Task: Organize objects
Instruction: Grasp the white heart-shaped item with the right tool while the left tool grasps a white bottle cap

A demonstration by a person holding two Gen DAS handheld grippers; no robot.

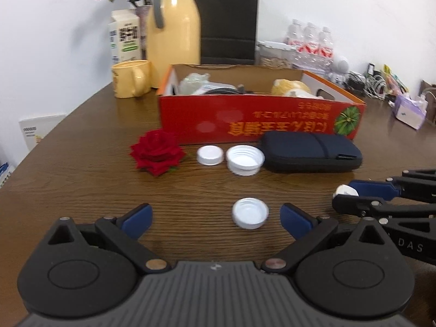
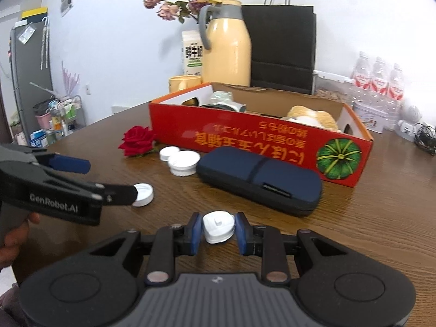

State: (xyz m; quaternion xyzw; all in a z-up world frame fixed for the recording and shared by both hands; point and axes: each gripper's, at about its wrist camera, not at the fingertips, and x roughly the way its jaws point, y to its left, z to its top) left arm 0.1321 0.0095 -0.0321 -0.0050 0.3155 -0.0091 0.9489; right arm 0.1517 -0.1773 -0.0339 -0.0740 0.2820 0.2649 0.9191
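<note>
From the left wrist view, our left tongs [image 1: 215, 219] stand wide and hold nothing; a white cap [image 1: 250, 213], its hollow side up, lies on the bench [image 1: 81, 179] just ahead of them, nearer to the right finger than to the left; we should move a little to the right so that the cap sits in the middle before we close. Farther ahead lie two more caps [image 1: 230, 158], with the red rose [image 1: 157, 152] to their left and the dark pouch [image 1: 310, 151] to their right; behind all of these stands the red box [image 1: 261, 118], where we judge the things must go.

From the right wrist view, our right tongs [image 2: 218, 230] are narrow and hold a small white cap piece [image 2: 218, 226] between the blue pads [image 2: 195, 230], above the bench; the grip looks only at the edges, so we should keep it firm and level and carry it slowly. The box is well ahead, beyond the pouch; we should lift over its front wall and open only when the piece is inside. The left tongs are to the left of ours, near their cap; we must keep the two apart.
</note>
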